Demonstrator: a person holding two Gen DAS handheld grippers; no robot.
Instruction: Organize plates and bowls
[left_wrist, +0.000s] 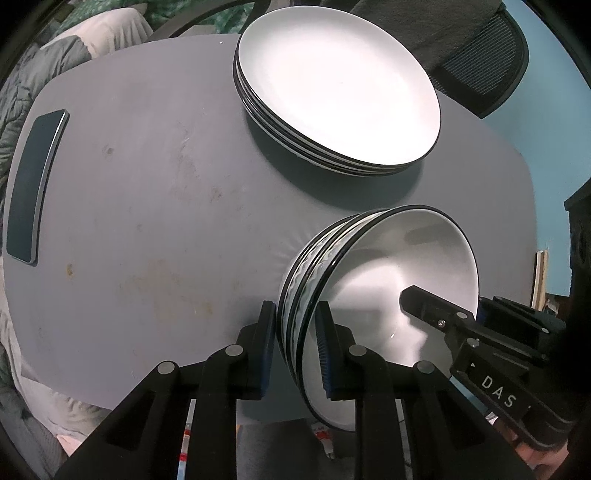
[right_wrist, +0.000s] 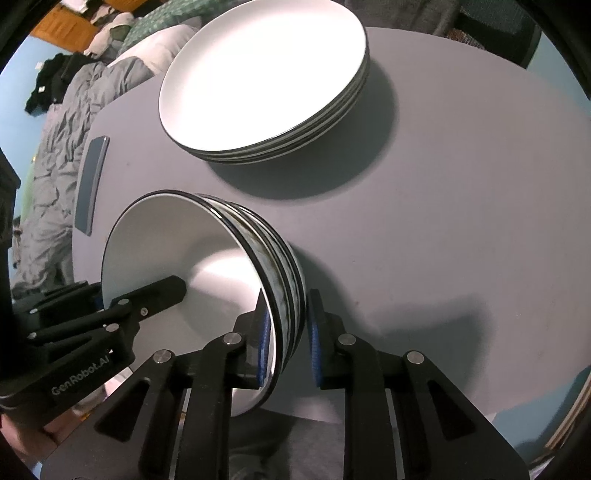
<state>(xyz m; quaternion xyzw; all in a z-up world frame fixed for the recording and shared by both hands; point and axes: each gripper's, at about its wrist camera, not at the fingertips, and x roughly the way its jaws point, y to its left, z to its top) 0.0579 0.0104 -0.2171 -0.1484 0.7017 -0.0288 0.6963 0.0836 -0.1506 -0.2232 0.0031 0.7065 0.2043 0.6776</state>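
Observation:
A stack of white bowls (left_wrist: 388, 273) with black rims and wavy blue-grey sides is held between both grippers above the grey table (left_wrist: 147, 221). My left gripper (left_wrist: 297, 347) is shut on the stack's left rim, one finger inside the top bowl. My right gripper (right_wrist: 288, 343) is shut on the stack's right rim (right_wrist: 280, 280). Each gripper shows in the other's view, the right (left_wrist: 436, 314) and the left (right_wrist: 155, 295). A stack of several white plates (left_wrist: 340, 88) stands at the table's far side, also in the right wrist view (right_wrist: 266, 81).
A dark phone (left_wrist: 33, 184) lies near the table's left edge, also seen in the right wrist view (right_wrist: 90, 184). A black mesh chair (left_wrist: 472, 62) stands behind the table. Grey bedding (right_wrist: 55, 147) lies to the left.

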